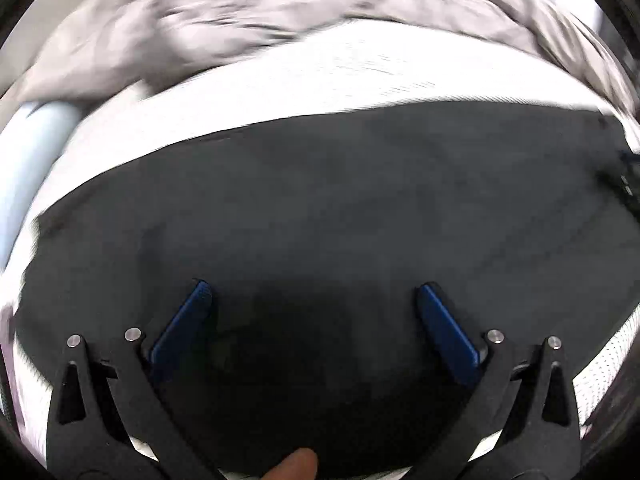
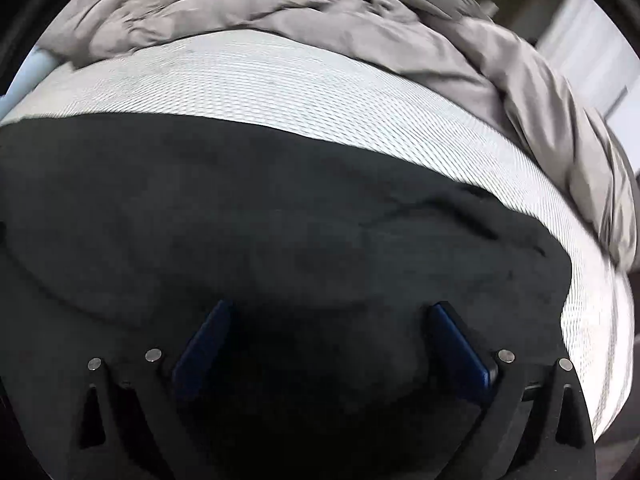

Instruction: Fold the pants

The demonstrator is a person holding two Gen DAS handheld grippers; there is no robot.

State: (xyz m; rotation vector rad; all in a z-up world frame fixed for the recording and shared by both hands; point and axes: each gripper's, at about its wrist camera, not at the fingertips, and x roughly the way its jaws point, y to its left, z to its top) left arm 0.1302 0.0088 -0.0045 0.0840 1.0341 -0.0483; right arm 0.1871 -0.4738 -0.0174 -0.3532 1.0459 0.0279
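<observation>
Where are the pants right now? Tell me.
The dark pants lie spread on the white mattress in both wrist views, directly under both open grippers, with the grey duvet bunched beyond.

Under the left gripper point(image 1: 314, 300) lie matt black cloth pants point(image 1: 340, 208) — beyond them a white woven-mesh mattress point(image 1: 320, 84) and rumpled grey duvet point(image 2: 240, 4). Blue ribbed pads point(image 1: 444, 328) — shiny metal pins point(image 1: 495, 335).

Through the left wrist camera we saw our left gripper point(image 1: 312, 294) with its blue-padded jaws spread wide over the dark pants point(image 1: 340, 208), nothing between them. The pants lay flat on a white textured mattress point(image 1: 320, 80), and a rumpled grey duvet point(image 1: 200, 28) was heaped blurrily beyond. A fingertip point(image 1: 294, 466) showed at the bottom edge.
</observation>
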